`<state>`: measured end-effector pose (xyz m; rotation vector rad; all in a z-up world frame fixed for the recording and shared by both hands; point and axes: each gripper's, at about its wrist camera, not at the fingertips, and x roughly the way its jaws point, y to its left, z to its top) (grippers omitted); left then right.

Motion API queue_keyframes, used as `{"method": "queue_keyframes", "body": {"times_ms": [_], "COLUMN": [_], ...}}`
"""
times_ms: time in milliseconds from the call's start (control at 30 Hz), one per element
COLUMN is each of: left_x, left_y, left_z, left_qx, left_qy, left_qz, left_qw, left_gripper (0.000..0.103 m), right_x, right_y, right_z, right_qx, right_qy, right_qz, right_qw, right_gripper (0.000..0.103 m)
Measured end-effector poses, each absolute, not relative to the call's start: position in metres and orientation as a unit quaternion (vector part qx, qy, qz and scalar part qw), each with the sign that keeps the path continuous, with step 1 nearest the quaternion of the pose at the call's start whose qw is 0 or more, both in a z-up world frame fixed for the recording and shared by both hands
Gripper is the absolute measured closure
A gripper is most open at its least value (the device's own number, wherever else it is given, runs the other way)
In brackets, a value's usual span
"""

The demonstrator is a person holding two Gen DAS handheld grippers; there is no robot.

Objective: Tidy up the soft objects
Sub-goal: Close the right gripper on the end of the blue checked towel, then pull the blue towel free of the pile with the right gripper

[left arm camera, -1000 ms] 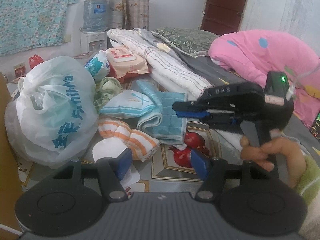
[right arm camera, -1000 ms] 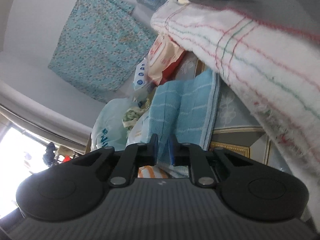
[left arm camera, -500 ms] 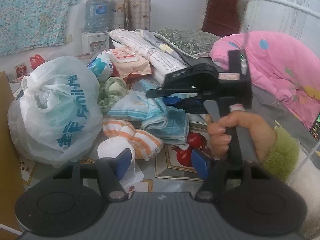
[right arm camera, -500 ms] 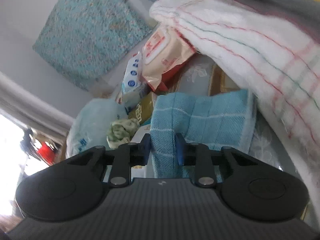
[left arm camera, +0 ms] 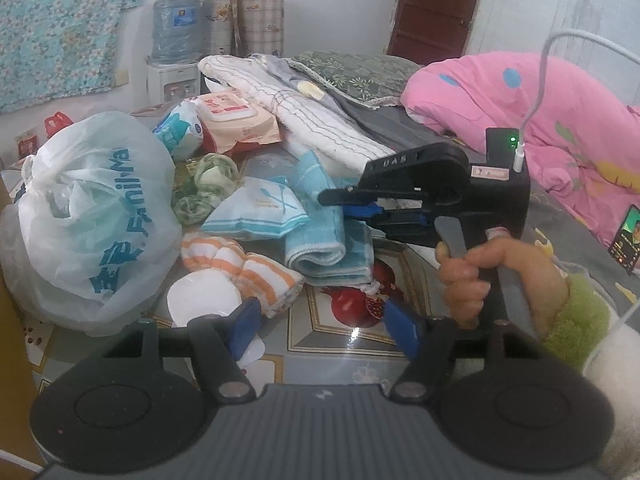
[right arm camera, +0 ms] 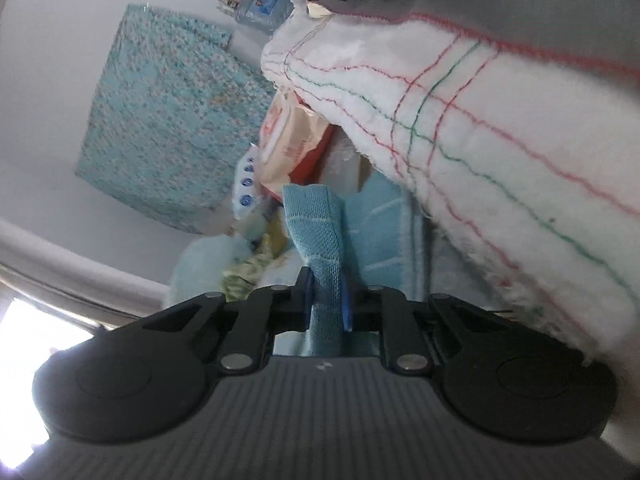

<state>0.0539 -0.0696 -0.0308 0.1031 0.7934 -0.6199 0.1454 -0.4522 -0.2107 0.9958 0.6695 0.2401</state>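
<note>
Right gripper (right arm camera: 326, 300) clamped on blue towel (right arm camera: 320, 236) fold, frame centre; towel's length runs away from jaws. Left gripper (left arm camera: 324, 326) open, empty, low in frame, farther off.

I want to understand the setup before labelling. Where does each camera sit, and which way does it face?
Left wrist: on the left hand-held gripper, open and empty, looking down across the cluttered table at the white plastic bag and blue towel; the person's hand holding the right hand-held gripper shows.
Right wrist: on the right hand-held gripper, rolled sideways, low and close, shut on the blue towel, under the white stitched blanket; no body part shows.
Shared: blue towel, blanket, wipes pack, water bottle.
</note>
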Motion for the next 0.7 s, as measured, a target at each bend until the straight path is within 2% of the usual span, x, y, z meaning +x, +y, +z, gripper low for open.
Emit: {"method": "queue_keyframes", "body": {"times_ms": [200,700], "left_x": [0.054,0.054], "left_y": [-0.072,-0.098], "left_z": [-0.031,-0.038], "left_qx": [0.051,0.049], "left_qy": [0.380,0.388], "left_qz": [-0.302,-0.350], "left_qw": [0.873,0.851], "left_gripper": [0.033,0.033], "right_x": [0.133,0.074], "right_y": [-0.463,-0.485], "right_z": [-0.214,-0.194], "right_qx": [0.422,0.357], "right_qy": [0.334,0.351], "right_qz": [0.110,0.115], "right_qw": [0.836,0.858], "right_gripper": [0.097,0.097]}}
